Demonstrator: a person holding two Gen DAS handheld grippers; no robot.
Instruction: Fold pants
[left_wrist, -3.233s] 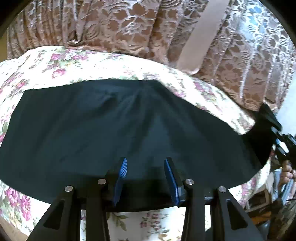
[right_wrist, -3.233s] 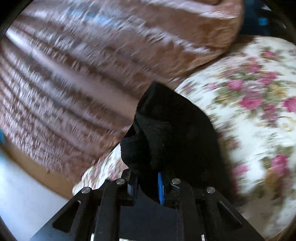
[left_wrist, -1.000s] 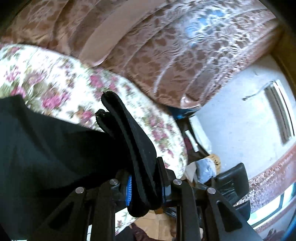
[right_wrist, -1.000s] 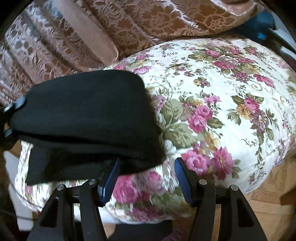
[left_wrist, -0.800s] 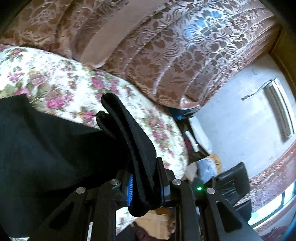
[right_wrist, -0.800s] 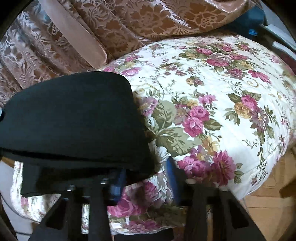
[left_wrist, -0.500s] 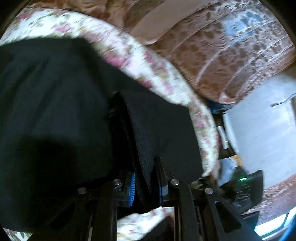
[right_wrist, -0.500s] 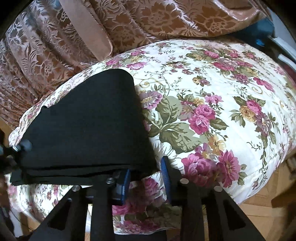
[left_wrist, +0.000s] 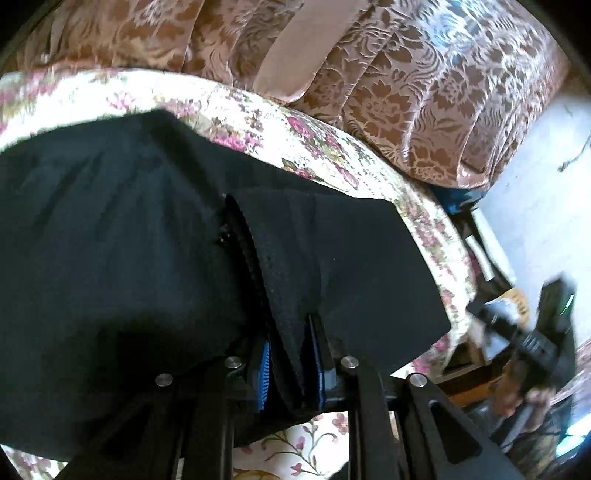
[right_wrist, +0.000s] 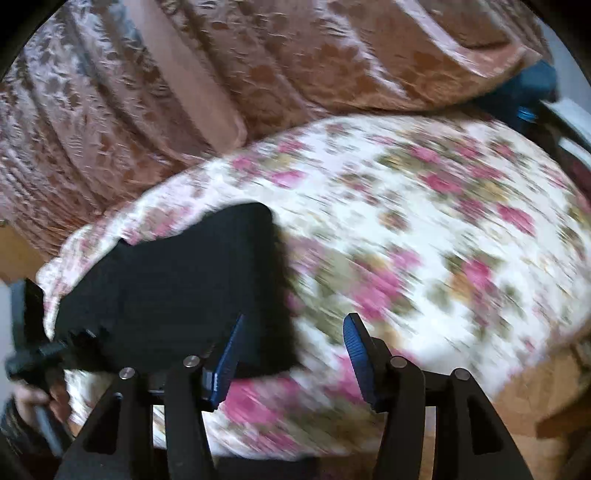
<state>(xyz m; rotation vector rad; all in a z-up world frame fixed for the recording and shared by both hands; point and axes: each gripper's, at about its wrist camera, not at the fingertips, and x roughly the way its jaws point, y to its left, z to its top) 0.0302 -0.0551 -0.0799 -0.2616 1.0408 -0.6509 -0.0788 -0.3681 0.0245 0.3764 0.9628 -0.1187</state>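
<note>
open floral cushion (right_wrist: 461, 229) right of the folded pants (right_wrist: 177, 291); brocade backrest (right_wrist: 258, 66) close behind

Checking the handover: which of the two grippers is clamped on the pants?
The left gripper: its jaws pinch the black pants. The right gripper's jaws stand apart, empty.

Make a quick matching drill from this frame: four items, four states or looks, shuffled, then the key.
Items
1. left tool
2. right tool
3. pants
4. floral cushion

States or looks
A. white with pink roses, carries the folded garment
B. shut on a bunched edge of black cloth
C. open, nothing between its pads
D. black, lying folded in layers

Pairs: 1-B, 2-C, 3-D, 4-A

The right tool's jaws have just been opening; the pants lie beside its left pad, not between the pads.
</note>
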